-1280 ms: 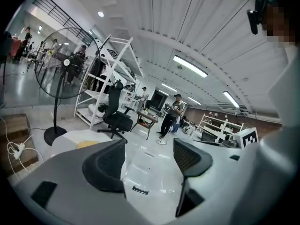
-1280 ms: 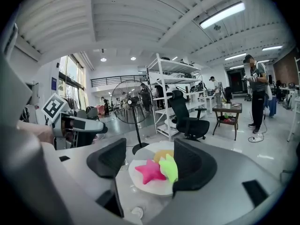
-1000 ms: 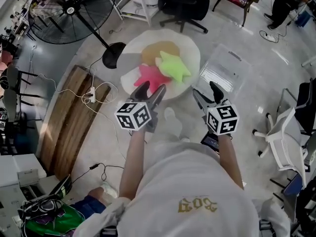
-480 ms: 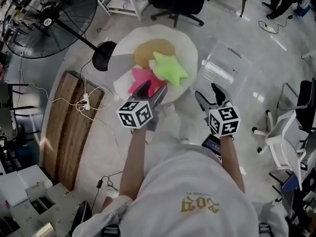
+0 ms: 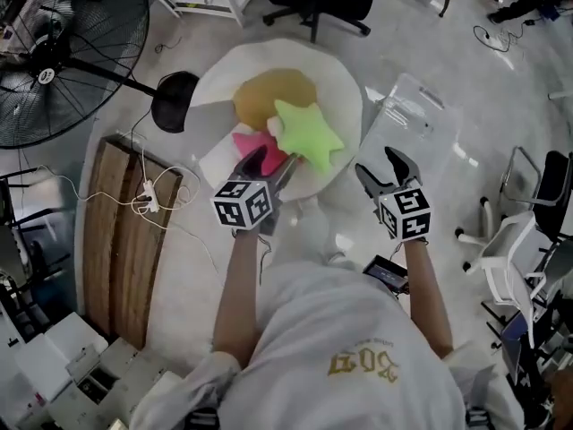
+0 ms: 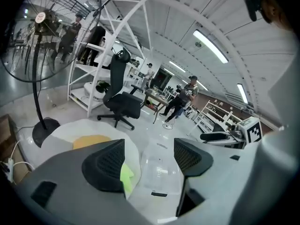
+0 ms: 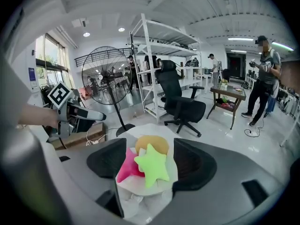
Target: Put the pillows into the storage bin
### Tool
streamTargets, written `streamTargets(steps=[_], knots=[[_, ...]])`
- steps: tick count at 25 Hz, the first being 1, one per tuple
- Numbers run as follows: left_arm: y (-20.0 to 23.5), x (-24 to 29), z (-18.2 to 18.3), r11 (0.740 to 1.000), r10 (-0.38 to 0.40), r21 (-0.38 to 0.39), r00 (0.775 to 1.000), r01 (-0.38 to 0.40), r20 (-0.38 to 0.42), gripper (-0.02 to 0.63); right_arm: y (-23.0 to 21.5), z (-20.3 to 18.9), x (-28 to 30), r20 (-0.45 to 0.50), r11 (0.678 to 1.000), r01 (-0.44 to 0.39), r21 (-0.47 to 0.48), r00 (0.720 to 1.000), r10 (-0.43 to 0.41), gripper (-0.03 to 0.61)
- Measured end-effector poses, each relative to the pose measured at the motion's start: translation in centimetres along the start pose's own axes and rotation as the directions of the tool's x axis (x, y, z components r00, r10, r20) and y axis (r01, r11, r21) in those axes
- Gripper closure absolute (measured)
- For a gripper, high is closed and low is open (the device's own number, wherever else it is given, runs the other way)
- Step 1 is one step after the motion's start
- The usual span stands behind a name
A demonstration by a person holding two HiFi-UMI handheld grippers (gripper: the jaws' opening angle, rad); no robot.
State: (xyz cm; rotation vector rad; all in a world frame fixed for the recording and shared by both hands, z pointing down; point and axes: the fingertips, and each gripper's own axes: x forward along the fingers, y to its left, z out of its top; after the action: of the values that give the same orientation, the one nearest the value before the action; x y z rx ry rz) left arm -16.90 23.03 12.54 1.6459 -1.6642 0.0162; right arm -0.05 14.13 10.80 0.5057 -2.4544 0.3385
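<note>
**Pillows on the mat, bin beside it, both tongs open**

Legible writing: none can be confirmed. The gold print on the person's shirt appears upside down in the head view and cannot be read reliably. The label on the fan hub is too small to read. Each marker cube carries only black-and-white square patterns.

Task items: the green star pillow lies over the tan round pillow and the pink star pillow. All three sit on a round white mat on the floor. The clear storage bin stands on the floor just beside the mat's right edge.

Tongs: the left tongs are over the mat's near edge and the right tongs are near the bin. Both have their jaws apart and grip nothing.

View differences: the right gripper view frames all three pillows between its jaws and omits the bin. The left gripper view frames the bin, showing only a sliver of green and part of the tan pillow. Only the head view shows the wooden board left of the mat.
</note>
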Motion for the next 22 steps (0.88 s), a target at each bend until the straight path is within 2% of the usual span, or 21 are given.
streamTargets(steps=[5, 13, 18, 22], knots=[[3.1, 3.3, 0.9, 1.0, -0.017, -0.013, 0.998, 0.016, -0.056, 0.281, -1.2, 0.1, 4.2, -0.069, 1.0, -0.002, -0.028, 0.998, 0.0, 0.264], [4.8, 7.3, 0.5, 0.999, -0.049, 0.003, 0.991, 0.05, -0.124, 0.279, -3.0, -1.6, 7.0, -0.132, 1.0, 0.006, -0.014, 0.991, -0.007, 0.262], [4.8, 8.2, 0.4, 0.999, -0.04, 0.014, 0.989, 0.042, -0.144, 0.276, -4.2, -2.0, 7.5, -0.145, 1.0, 0.013, -0.028, 0.989, -0.016, 0.259], [4.9, 8.4, 0.3, 1.0, -0.006, 0.015, 0.989, 0.008, -0.146, 0.273, -5.1, -2.1, 7.5, -0.151, 0.998, 0.002, -0.057, 0.989, -0.01, 0.259]])
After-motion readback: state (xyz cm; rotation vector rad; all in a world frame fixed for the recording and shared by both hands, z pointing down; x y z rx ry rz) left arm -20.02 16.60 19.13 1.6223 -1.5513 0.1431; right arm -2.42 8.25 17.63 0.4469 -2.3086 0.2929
